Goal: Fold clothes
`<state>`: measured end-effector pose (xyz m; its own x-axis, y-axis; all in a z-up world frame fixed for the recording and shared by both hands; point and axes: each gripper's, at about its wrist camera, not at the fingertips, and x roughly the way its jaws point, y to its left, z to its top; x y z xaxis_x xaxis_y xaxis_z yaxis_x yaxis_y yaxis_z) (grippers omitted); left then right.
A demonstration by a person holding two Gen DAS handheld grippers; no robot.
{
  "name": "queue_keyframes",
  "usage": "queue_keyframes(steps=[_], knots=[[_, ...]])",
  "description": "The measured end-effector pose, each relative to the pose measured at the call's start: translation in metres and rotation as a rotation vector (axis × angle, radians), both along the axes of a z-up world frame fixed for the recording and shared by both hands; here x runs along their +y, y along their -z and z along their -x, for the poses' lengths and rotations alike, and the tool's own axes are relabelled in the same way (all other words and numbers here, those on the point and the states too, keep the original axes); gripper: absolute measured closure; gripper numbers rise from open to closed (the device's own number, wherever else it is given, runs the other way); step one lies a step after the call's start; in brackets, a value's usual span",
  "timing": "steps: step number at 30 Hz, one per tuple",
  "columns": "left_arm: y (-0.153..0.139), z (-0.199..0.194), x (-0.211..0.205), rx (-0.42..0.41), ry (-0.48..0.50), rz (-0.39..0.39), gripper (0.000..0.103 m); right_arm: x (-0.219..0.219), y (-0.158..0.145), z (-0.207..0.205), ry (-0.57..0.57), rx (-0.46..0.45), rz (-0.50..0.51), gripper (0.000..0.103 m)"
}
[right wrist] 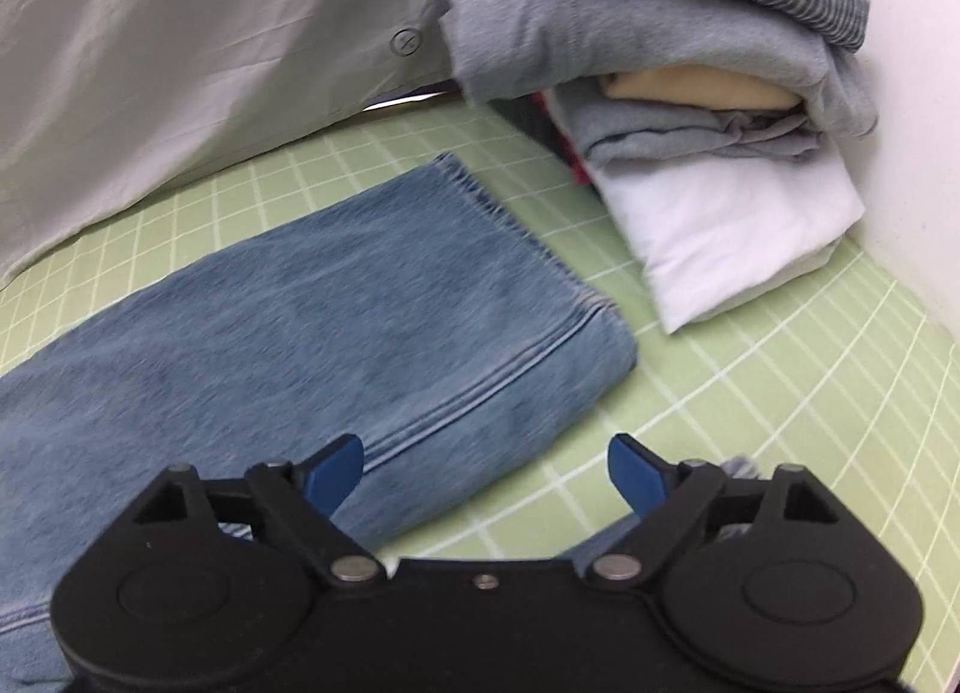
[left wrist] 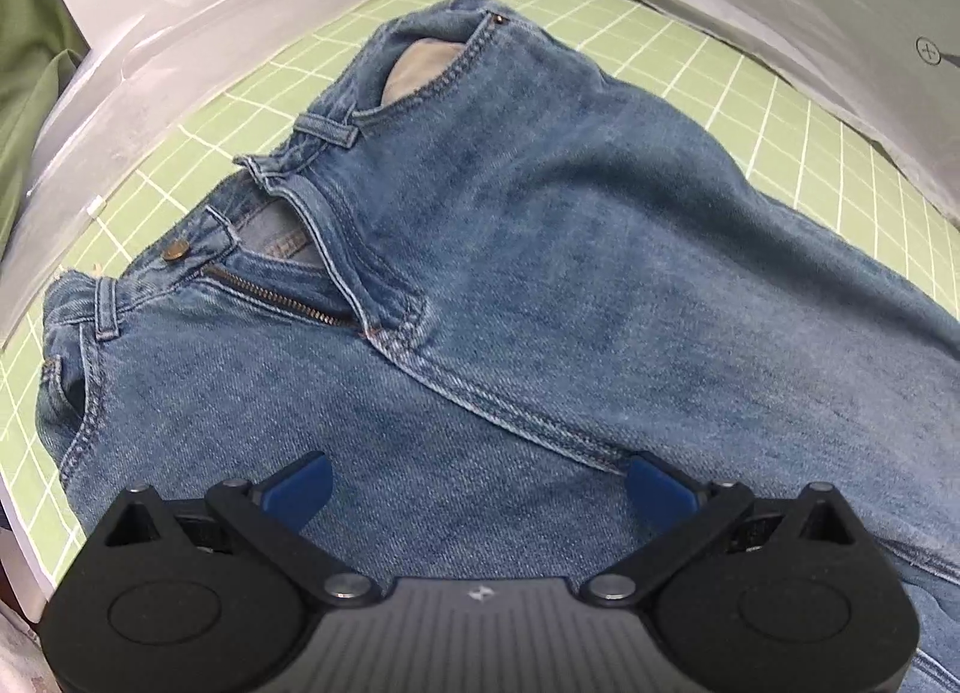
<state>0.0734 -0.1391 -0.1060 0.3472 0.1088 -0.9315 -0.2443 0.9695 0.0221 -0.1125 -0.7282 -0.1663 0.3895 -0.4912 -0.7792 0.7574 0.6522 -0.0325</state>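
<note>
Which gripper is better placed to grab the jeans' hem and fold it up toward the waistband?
Right. The right gripper is open beside the frayed hem of the jeans. The left gripper, also open, hovers over the crotch seam near the zipper.

A clothes-folding workstation, likely a lab or workroom: a pale green cutting mat with a white grid (right wrist: pixel 780 369) covers the table, and a stack of folded garments (right wrist: pixel 708 111) sits at two o'clock, beside a grey buttoned cloth (right wrist: pixel 198 51).
</note>
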Motion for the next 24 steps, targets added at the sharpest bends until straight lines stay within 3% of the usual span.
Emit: queue_keyframes(steps=[12, 18, 24], knots=[[-0.01, -0.038, 0.025, -0.036, 0.099, -0.03, 0.0, 0.146, 0.01, -0.088, -0.347, 0.023, -0.04, 0.006], [-0.007, -0.081, 0.031, -0.061, 0.173, 0.03, 0.0, 0.199, 0.02, -0.141, -0.386, 0.035, -0.05, 0.005], [0.007, -0.138, 0.016, -0.066, 0.317, 0.015, 0.0, 0.243, 0.03, -0.197, -0.42, 0.045, -0.056, 0.005]])
